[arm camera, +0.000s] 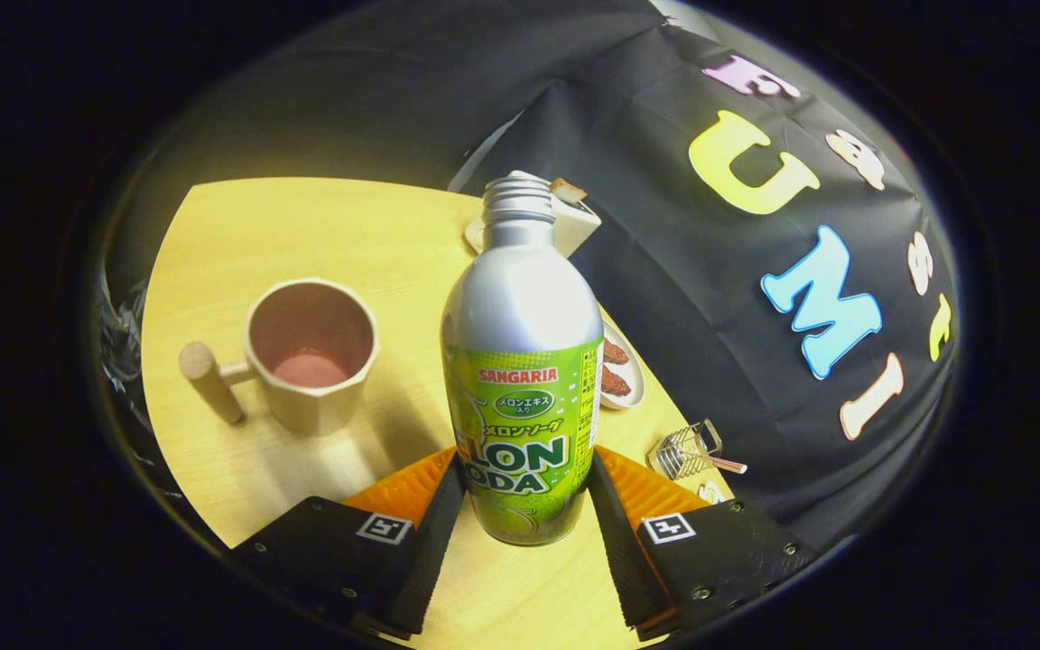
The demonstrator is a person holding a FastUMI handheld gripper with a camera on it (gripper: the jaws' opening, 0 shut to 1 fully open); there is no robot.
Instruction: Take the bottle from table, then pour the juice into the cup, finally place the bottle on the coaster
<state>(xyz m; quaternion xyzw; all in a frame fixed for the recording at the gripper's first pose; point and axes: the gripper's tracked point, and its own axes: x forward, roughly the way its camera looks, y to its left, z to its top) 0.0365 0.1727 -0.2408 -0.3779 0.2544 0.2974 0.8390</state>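
Table (240,226); bottle (523,361) pinched between fingers (441,519); cup (311,352) left

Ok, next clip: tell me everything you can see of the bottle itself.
The bottle is a silvery metal one with a threaded neck, no cap on it, and a green label around its lower body. It stands between the gripper, whose jaws press its lower sides. Its base looks raised off the wooden table, though that is hard to tell. The mug-like cup stands apart beside it; a small dish lies behind.
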